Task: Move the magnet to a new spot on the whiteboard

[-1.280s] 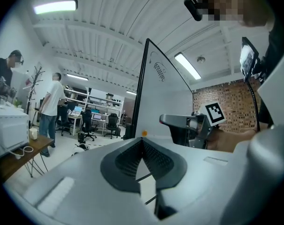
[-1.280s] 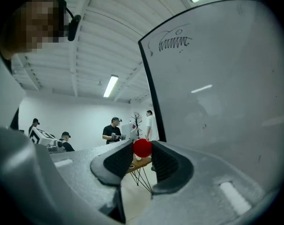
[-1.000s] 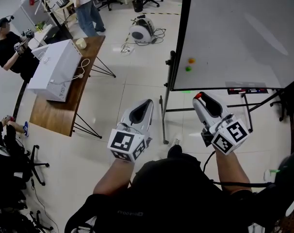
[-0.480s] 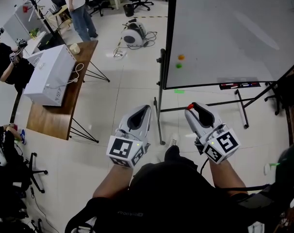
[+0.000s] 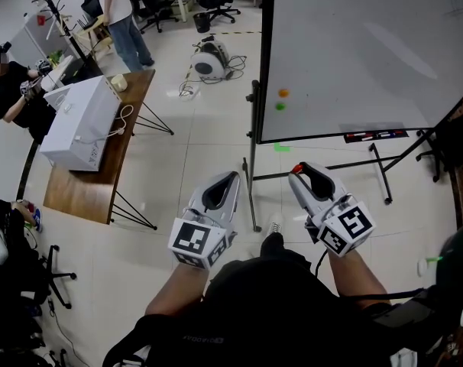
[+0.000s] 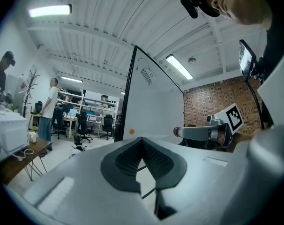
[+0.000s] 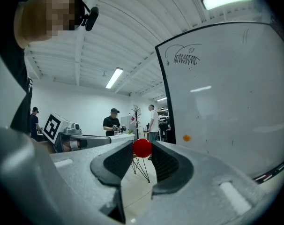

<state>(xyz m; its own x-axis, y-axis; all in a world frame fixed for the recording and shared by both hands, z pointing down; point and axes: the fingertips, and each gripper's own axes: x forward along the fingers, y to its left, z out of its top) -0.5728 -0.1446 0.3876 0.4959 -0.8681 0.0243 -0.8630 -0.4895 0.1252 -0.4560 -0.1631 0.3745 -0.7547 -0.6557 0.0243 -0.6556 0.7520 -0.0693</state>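
The whiteboard (image 5: 369,52) fills the upper right, well apart from both tongs. Your left tongs (image 5: 230,178) sit closed and empty. Your right tongs (image 5: 296,171) pinch the red magnet (image 7: 142,147) only at their tips, so a jolt on approach may drop it.

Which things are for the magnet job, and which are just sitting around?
For the job: red magnet, held in the right hand-held gripper; whiteboard.

Just sitting around: orange magnet and green magnet on the board; white box on the wooden table; left hand-held gripper, shut and empty.
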